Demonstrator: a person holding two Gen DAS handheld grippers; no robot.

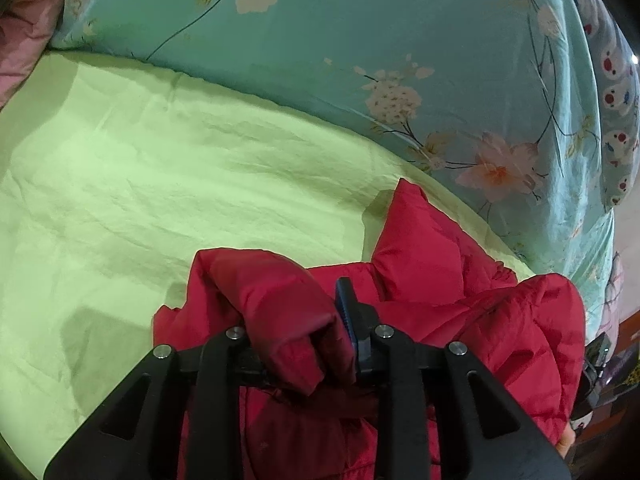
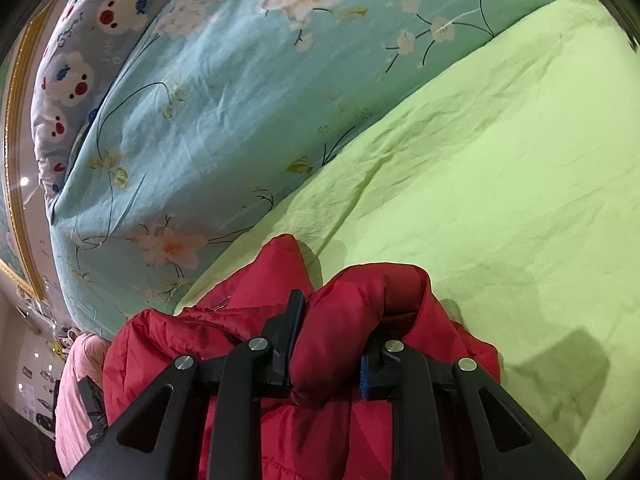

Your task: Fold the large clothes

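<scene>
— Left side?
— Left gripper (image 1: pixel 304 344) clamped on a thick roll of the red puffer jacket (image 1: pixel 460 300), padded fabric bulging up between the black fingers and hiding the left one; blue pad of the right finger (image 1: pixel 347 312) pressed into the cloth.

— And the right?
— Right gripper (image 2: pixel 330 344) likewise closed on a puffy fold of the same red puffer jacket (image 2: pixel 248 320), fabric squeezed between both fingers, blue pad (image 2: pixel 364 376) showing at the near right.

— Where exactly, the jacket?
— Bunched at the near edge of both views, resting on the lime-green sheet (image 1: pixel 168 184), one padded corner poking up toward the far side. Rest of the garment draped below the grippers, partly out of frame.

— Around it?
— Beyond the sheet (image 2: pixel 500 160), a teal floral duvet (image 1: pixel 360 28) heaped along the far side, touching the sheet's edge. Same duvet (image 2: pixel 208 100) seen from the right wrist, with a blue cartoon-animal print fabric (image 2: pixel 76 80) beyond it at far left. Pink cloth (image 1: pixel 28 28) at far left in the left-wrist view.
</scene>
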